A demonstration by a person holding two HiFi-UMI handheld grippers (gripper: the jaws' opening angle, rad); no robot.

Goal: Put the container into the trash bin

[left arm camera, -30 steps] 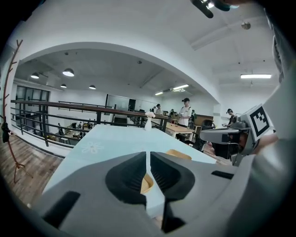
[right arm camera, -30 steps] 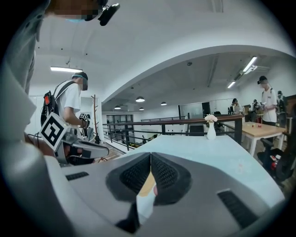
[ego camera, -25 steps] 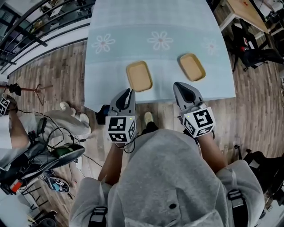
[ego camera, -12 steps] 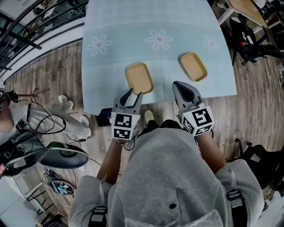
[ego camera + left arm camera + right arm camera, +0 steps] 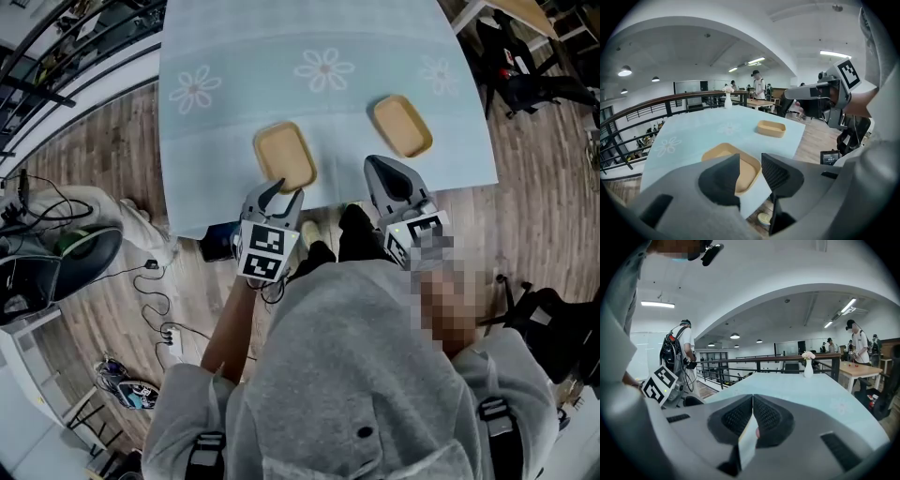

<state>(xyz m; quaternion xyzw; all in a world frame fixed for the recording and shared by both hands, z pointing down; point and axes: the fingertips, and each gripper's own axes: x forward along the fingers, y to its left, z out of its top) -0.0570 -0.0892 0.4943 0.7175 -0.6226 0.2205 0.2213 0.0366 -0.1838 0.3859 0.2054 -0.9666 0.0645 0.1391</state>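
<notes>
Left claw (image 5: 284, 190) wide apart, holding nothing; right claw (image 5: 375, 167) closed.

Open mezzanine workspace, black railing (image 5: 669, 108), arched ceiling (image 5: 717, 51), wood floor (image 5: 103, 141), people (image 5: 758, 86) at far desks (image 5: 757, 101)

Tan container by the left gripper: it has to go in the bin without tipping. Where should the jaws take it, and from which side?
Probably the near short wall of the tan container, approached from the table's near edge, where the open left gripper hovers: one jaw inside, one outside. It lies flat, shallow and open-topped, and looks too wide to span.
</notes>
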